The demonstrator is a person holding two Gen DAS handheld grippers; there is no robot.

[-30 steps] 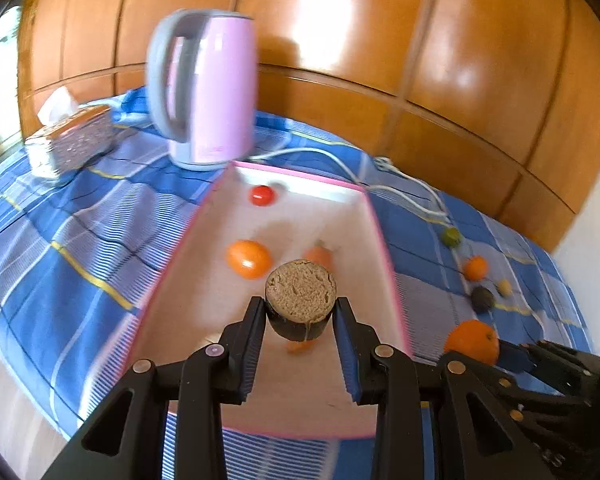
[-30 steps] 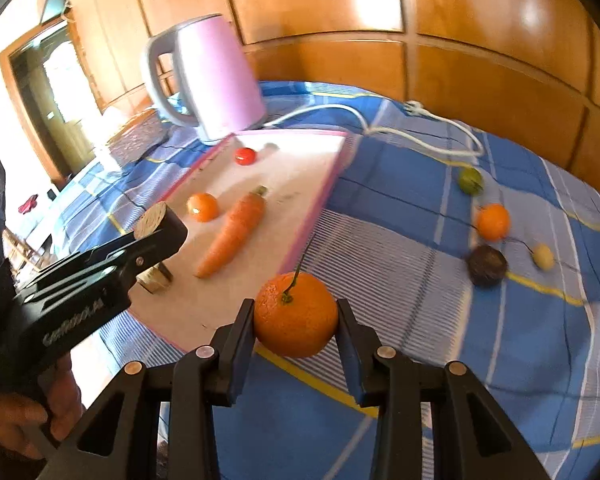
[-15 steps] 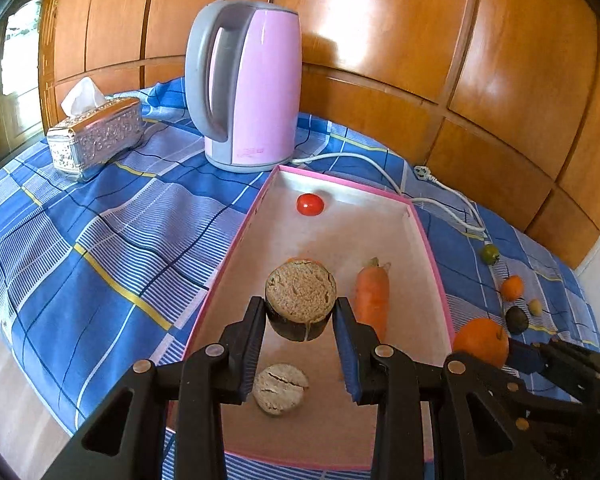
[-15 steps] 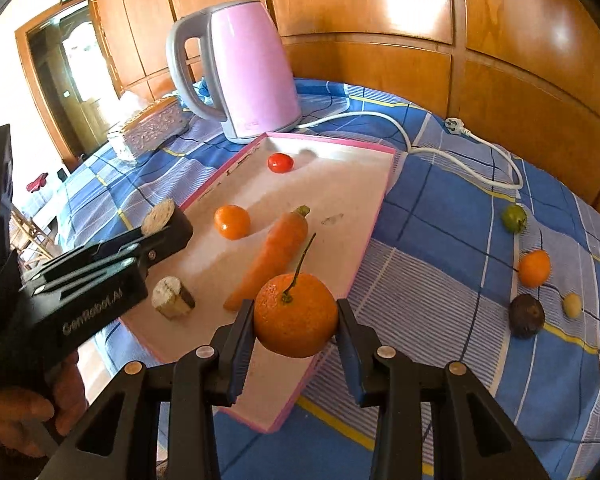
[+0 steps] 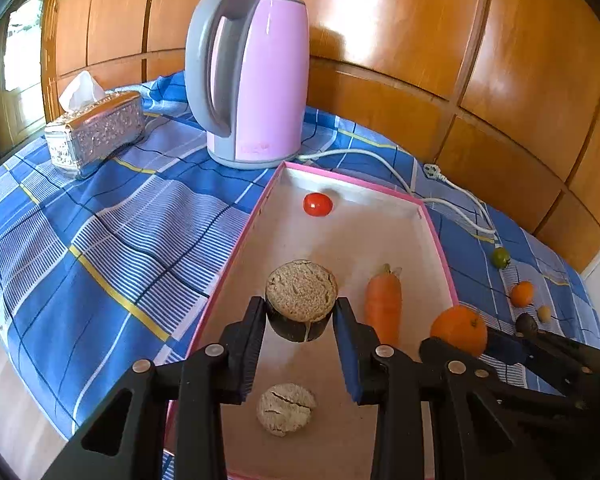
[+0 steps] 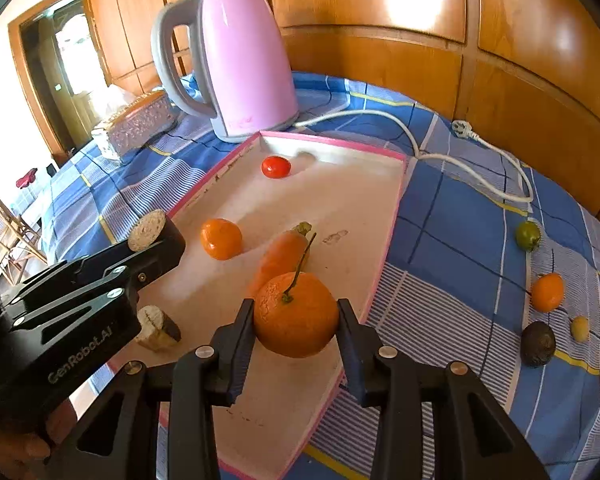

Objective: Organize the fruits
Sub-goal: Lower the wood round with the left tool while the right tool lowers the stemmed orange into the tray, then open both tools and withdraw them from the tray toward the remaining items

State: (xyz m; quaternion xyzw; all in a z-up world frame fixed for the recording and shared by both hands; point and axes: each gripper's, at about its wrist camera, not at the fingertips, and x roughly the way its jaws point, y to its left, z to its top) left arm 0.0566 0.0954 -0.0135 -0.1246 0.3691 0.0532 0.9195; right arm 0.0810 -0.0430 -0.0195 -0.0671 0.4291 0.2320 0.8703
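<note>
1. Our left gripper (image 5: 300, 316) clamps a brown cut chunk (image 5: 301, 292) above the pink tray (image 6: 384, 256).
2. Our right gripper (image 6: 296, 320) clamps an orange (image 6: 296, 314) over the tray's near edge.
3. Step, we judge: delivery. Next: lower each onto bare tray floor, clear of the carrot (image 6: 280, 258), then release.

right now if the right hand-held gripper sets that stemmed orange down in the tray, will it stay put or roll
The stemmed orange looks round and smooth, so it may roll a little. The tray has a raised pink rim that would probably stop it. The right hand-held gripper pinches it without visible denting, so it seems firm.
</note>
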